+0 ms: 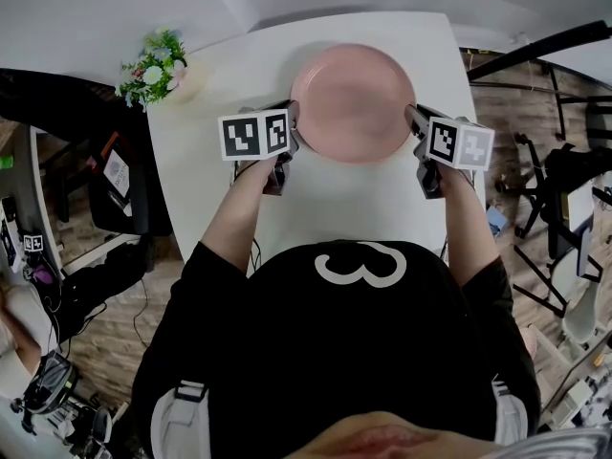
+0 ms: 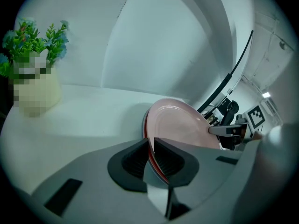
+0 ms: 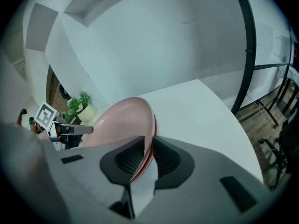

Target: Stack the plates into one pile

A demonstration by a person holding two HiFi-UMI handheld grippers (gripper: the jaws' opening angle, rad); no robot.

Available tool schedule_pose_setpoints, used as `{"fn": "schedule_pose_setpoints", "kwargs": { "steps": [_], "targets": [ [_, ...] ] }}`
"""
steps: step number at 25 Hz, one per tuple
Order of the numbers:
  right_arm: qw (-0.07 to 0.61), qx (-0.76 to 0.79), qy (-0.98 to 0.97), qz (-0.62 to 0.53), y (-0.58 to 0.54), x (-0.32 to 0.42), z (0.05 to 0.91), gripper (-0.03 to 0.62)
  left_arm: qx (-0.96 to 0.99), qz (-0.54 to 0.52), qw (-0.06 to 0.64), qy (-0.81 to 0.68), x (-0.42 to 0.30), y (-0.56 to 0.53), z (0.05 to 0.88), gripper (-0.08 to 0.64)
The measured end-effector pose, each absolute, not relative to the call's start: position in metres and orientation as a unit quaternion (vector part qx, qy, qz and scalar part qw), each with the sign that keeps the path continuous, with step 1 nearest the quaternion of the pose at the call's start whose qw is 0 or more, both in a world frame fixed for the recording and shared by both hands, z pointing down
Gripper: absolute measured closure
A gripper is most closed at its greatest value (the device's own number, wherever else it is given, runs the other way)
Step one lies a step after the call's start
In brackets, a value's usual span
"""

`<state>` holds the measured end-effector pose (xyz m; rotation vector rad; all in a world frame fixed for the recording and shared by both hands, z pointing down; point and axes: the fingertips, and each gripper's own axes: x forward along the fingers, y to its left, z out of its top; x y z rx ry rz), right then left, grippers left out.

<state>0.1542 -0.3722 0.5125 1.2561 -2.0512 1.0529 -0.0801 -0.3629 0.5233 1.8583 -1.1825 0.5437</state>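
Note:
A pink plate (image 1: 352,103) lies level over the far middle of the white table (image 1: 316,208). A red rim shows right under it in both gripper views, so it looks like a pile of two plates (image 2: 180,125) (image 3: 124,120). My left gripper (image 1: 292,142) (image 2: 150,146) is shut on the pile's left rim. On the opposite, right rim my right gripper (image 1: 417,130) (image 3: 150,146) is shut too. Whether the pile touches the table I cannot tell.
A small potted plant (image 1: 158,65) (image 2: 32,78) (image 3: 81,108) stands at the table's far left corner. The table's right edge (image 1: 457,94) drops to a wooden floor with dark chair frames (image 1: 564,170). A black pole (image 3: 245,45) rises past the table's far right.

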Motion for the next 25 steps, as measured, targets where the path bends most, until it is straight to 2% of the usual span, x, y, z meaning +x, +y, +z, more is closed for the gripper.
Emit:
{"fn": "schedule_pose_setpoints", "kwargs": {
  "steps": [11, 13, 17, 25],
  "targets": [
    [0.216, 0.464, -0.754, 0.411, -0.368, 0.157, 0.512, 0.498, 0.741, 0.231, 0.401, -0.486, -0.082, -0.356, 0.522, 0.52],
    [0.218, 0.471, -0.754, 0.403, -0.365, 0.161, 0.51, 0.464, 0.745, 0.228, 0.395, -0.486, -0.081, -0.352, 0.519, 0.49],
    [0.203, 0.476, -0.763, 0.388, -0.36, 0.165, 0.499, 0.462, 0.747, 0.212, 0.398, -0.488, -0.079, -0.341, 0.512, 0.443],
    [0.151, 0.435, -0.813, 0.357, -0.314, 0.148, 0.453, 0.465, 0.767, 0.146, 0.387, -0.491, -0.07, -0.292, 0.469, 0.437]
  ]
}}
